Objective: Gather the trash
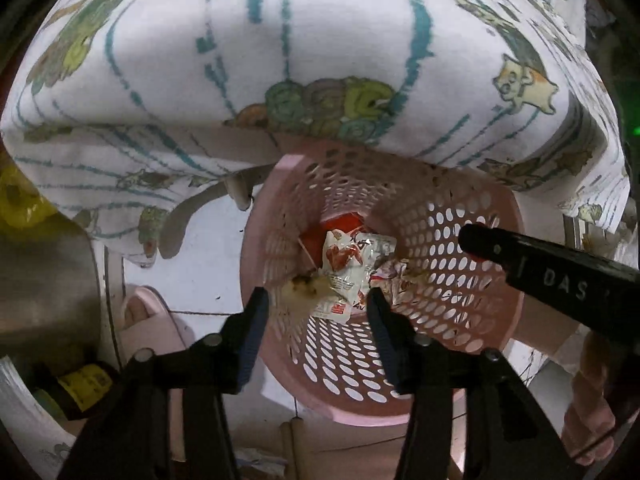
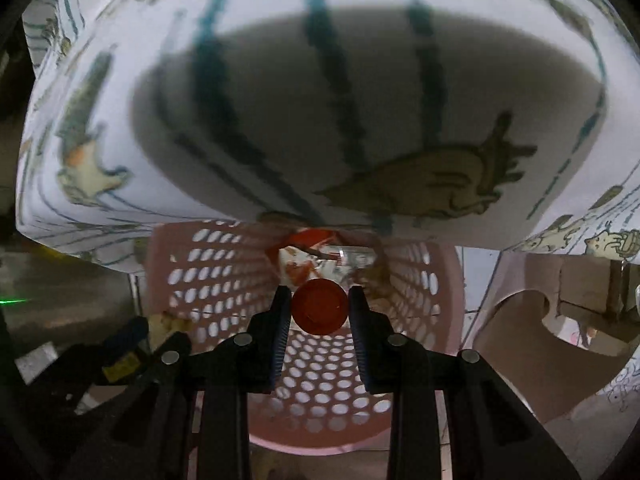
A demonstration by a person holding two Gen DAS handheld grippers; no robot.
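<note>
Hanging over the far rim of the pink perforated basket (image 1: pixel 452 216) is a white cloth printed with teal lines and cartoon animals (image 1: pixel 280 52), by which the farther part of the opening is covered. At far left of the left wrist view a yellow bag (image 1: pixel 20 200) and a metal vessel (image 1: pixel 44 280) are cut off by the frame; just beside them a foot in a pink slipper (image 1: pixel 146 316) is seen on the white tiled floor (image 1: pixel 208 256). The left gripper (image 1: pixel 318 300) is held above the basket with its jaws spread and nothing between them. Below, red-and-white wrappers (image 1: pixel 348 264) and a pale, crumbly scrap (image 1: pixel 302 286) lie on the basket's bottom; the print cannot be read. To the right, the right gripper (image 2: pixel 319 304) is seen from its own camera pinching 1 round red cap (image 2: pixel 319 311) over the basket's mouth; the cap is plain and slightly blurred. A beige curved piece (image 2: pixel 508 332) at far right cannot be identified.
</note>
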